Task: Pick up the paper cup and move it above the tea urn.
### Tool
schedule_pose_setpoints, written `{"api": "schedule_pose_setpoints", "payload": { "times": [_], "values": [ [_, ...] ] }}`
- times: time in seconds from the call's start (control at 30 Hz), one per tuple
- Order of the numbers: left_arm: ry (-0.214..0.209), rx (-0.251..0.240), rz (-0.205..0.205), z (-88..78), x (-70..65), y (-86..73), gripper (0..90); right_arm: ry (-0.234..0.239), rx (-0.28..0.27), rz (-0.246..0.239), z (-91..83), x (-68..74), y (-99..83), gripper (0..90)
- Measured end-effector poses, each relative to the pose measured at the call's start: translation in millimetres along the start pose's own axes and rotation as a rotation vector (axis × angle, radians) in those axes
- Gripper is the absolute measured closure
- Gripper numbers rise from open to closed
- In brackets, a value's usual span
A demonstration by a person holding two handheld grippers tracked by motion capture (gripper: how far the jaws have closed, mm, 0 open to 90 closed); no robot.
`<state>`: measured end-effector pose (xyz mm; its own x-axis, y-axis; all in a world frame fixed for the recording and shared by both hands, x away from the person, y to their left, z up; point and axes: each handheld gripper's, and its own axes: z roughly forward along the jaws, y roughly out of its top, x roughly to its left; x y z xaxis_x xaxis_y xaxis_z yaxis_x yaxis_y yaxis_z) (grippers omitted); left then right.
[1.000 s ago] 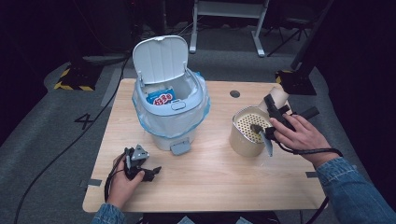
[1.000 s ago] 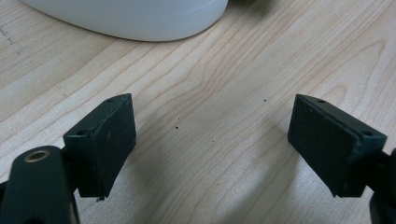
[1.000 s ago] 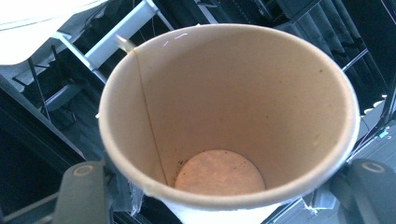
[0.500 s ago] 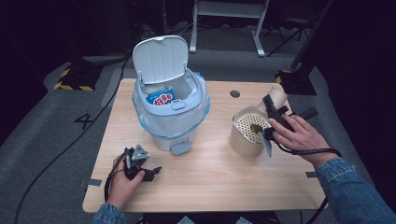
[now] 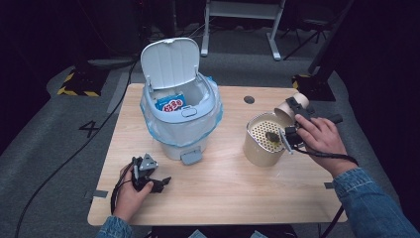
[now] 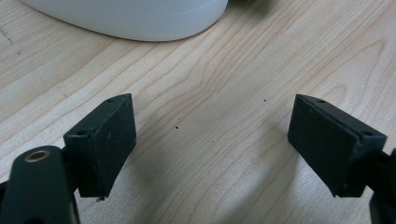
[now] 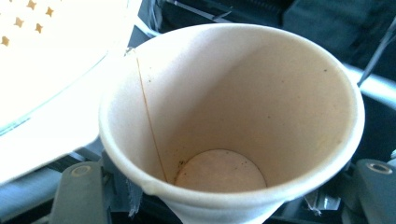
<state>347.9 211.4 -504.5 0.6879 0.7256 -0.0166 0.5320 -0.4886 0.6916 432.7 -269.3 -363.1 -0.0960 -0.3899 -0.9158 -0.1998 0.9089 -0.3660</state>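
Floor mark (image 5: 87, 128): a pale "4" on the grey carpet, left of the table in the high view.
Packet (image 5: 171, 104): blue, inside the white bin, with a white patch of red characters too small to read.

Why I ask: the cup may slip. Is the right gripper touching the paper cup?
Touching. In the right gripper view the paper cup sits wedged between the right gripper, jaws against its sides, tipped by the strainer pot.
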Motion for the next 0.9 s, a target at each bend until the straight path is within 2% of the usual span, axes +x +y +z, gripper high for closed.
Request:
{"api": "schedule_pose_setpoints", "payload": {
  "times": [0.03,0.13,0.17,0.23,0.27,0.43,0.57,0.63,0.7,0.73,0.8,0.83,0.9],
  "values": [
    [-0.001,0.001,0.002,0.0,0.3,0.1,15.7,0.012,-0.008,0.047,0.6,-0.9,-2.7,29.8],
    [-0.003,0.002,0.000,-0.1,0.3,0.1,15.6,0.076,-0.065,0.277,2.3,-8.0,-15.2,29.6],
    [-0.003,0.001,0.001,0.0,0.5,0.1,15.6,0.087,-0.075,0.307,2.6,-9.2,-16.9,29.6],
    [-0.006,0.002,0.000,0.1,0.7,0.1,15.5,0.133,-0.111,0.468,3.9,-11.4,-24.0,29.5],
    [-0.007,0.001,0.000,0.1,0.8,0.2,15.4,0.166,-0.124,0.571,4.4,-11.7,-27.8,29.5],
    [-0.007,0.002,0.000,0.1,0.8,0.2,15.4,0.276,-0.181,0.896,6.7,-10.1,-40.3,29.4],
    [-0.010,0.000,0.002,0.4,1.2,0.3,15.3,0.364,-0.242,1.126,8.9,-7.2,-47.3,29.5],
    [-0.011,0.000,0.003,0.4,1.5,0.4,15.2,0.441,-0.268,1.268,10.3,-5.3,-50.5,29.4],
    [-0.012,0.000,0.004,0.5,1.7,0.5,15.1,0.498,-0.297,1.383,12.4,-2.4,-53.5,29.4],
    [-0.012,0.000,0.004,0.5,1.7,0.5,15.1,0.557,-0.292,1.473,13.1,-1.1,-55.8,29.2],
    [-0.012,0.000,0.004,0.5,1.7,0.5,15.1,0.634,-0.306,1.595,14.6,1.4,-60.1,29.1],
    [-0.012,0.000,0.004,0.5,1.7,0.5,15.1,0.653,-0.321,1.631,15.3,3.3,-62.5,29.1],
    [-0.012,0.000,0.004,0.5,1.7,0.5,15.1,0.686,-0.348,1.671,17.4,6.8,-66.9,29.2]
  ]
}}
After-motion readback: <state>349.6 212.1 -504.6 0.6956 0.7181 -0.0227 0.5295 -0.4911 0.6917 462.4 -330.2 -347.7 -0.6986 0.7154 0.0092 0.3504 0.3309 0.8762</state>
